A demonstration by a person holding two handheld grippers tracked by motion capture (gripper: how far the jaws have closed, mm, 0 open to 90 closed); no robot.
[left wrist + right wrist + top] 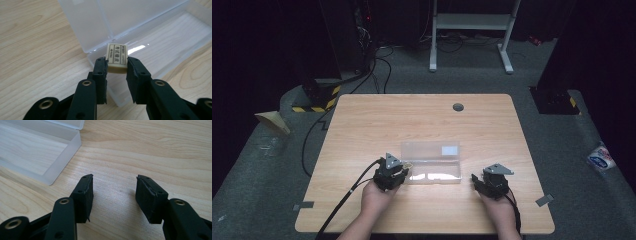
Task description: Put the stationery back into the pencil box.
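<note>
**Eraser poised over the open case**

Dark room, cables on grey carpet behind, and a pale wood-grain table (422,125) carrying the action. At its near middle lies a clear, frosted plastic rectangular case (432,162), lid thrown back flat away from the person. The left gripper (117,65) is clamped on a small cream-coloured rectangular eraser (117,58), held just above the case's near-left corner, over the tray's rim. The right gripper (114,195), empty with its jaws partly apart, hovers over bare table just off the case's right end.

To do this well, I'd judge: carry the eraser further over the tray floor, clear of the rim, lower it close, then release gently so it lands flat rather than bouncing out. The light case could skid; the right gripper is well placed to steady it.

Writing: the eraser's paper sleeve carries black boxed print, apparently Chinese characters, too small to read. A white label (450,149) sits on the lid, illegible.
</note>
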